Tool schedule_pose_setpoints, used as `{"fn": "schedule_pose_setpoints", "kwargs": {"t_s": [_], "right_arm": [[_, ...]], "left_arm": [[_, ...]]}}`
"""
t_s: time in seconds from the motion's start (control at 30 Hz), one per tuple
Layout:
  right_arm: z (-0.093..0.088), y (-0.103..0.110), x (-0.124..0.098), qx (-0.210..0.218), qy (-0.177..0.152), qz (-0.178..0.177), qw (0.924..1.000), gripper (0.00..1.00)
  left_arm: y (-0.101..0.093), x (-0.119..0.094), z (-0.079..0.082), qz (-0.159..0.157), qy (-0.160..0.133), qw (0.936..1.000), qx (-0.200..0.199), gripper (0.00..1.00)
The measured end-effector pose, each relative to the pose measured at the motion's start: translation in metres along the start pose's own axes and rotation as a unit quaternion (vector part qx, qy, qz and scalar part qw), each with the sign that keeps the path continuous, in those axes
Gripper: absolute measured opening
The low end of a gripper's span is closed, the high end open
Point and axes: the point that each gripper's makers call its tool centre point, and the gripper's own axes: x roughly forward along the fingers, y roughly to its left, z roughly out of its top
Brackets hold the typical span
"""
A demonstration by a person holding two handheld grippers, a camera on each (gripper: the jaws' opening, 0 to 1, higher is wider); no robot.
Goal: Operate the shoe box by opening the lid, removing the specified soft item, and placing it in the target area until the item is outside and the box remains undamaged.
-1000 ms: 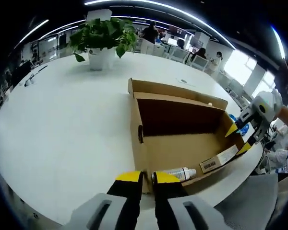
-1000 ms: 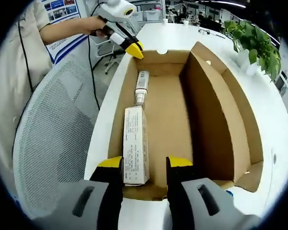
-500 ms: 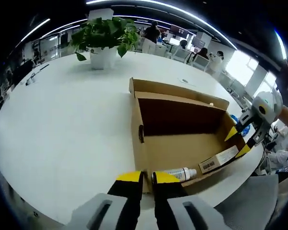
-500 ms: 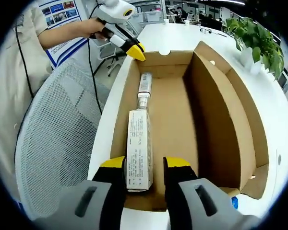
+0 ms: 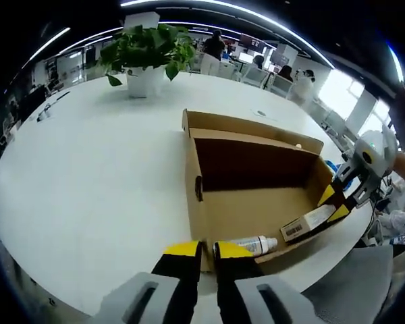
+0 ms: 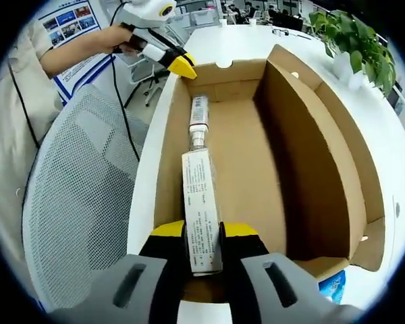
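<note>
Looking along left gripper (image 5: pixel 204 248): jaws nearly together at near wall of open box (image 5: pixel 246 202) on white table (image 5: pixel 88 175); nothing held. Bottle (image 5: pixel 253 244) + carton (image 5: pixel 308 223) lie inside; right gripper (image 5: pixel 333 204) at carton's far end. Plant (image 5: pixel 145 57) behind.
Right gripper view: right gripper (image 6: pixel 204 231) clamped on carton (image 6: pixel 201 202) inside box (image 6: pixel 310 155); bottle (image 6: pixel 198 121) beyond, left gripper (image 6: pixel 182 66) at far rim. Mesh chair (image 6: pixel 81 196) beside table.

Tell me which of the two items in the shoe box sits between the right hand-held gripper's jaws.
The long white carton, not the bottle lying beyond it toward the box's far end.
</note>
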Motion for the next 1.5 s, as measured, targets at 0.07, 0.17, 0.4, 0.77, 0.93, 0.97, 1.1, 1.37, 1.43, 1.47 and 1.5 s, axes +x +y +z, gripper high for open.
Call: {"fn": "schedule_pose_setpoints", "kwargs": {"t_s": [0.07,0.17,0.4,0.77,0.93,0.97,1.1,1.37,1.43,1.47,1.5], "right_arm": [[0.001,0.0,-0.001,-0.001,-0.001,-0.002,1.0,0.16],[0.004,0.002,-0.005,0.0,-0.007,-0.004,1.0,0.15],[0.013,0.007,-0.015,-0.009,-0.019,-0.011,0.9997,0.15],[0.026,0.008,-0.036,-0.02,-0.041,-0.036,0.9983,0.15],[0.04,0.01,-0.053,-0.027,-0.062,-0.051,0.9964,0.15],[0.043,0.01,-0.057,-0.029,-0.066,-0.053,0.996,0.15],[0.05,0.011,-0.066,-0.035,-0.073,-0.062,0.9948,0.15],[0.06,0.017,-0.087,-0.052,-0.081,-0.068,0.993,0.15],[0.061,0.018,-0.093,-0.055,-0.082,-0.069,0.9927,0.15],[0.061,0.019,-0.096,-0.056,-0.083,-0.07,0.9925,0.15],[0.062,0.018,-0.098,-0.057,-0.083,-0.071,0.9924,0.15]], "left_arm": [[0.0,0.0,0.0,0.0,0.0,1.0,0.0,0.07],[-0.001,0.0,0.0,0.0,0.0,1.0,-0.001,0.07],[-0.001,-0.001,0.0,0.0,0.0,1.0,-0.001,0.07],[0.001,-0.001,0.0,0.003,0.004,1.0,0.005,0.07],[0.001,-0.001,0.0,0.006,0.005,1.0,0.005,0.07],[0.001,-0.001,0.0,0.007,0.005,0.9999,0.006,0.07],[0.001,0.0,0.0,0.009,0.008,0.9999,0.011,0.07],[0.001,0.0,0.0,0.011,0.011,0.9998,0.013,0.07],[0.0,0.0,0.0,0.012,0.012,0.9997,0.016,0.07],[0.0,0.0,0.0,0.012,0.013,0.9997,0.016,0.07],[0.0,0.0,0.0,0.012,0.013,0.9997,0.016,0.07]]}}
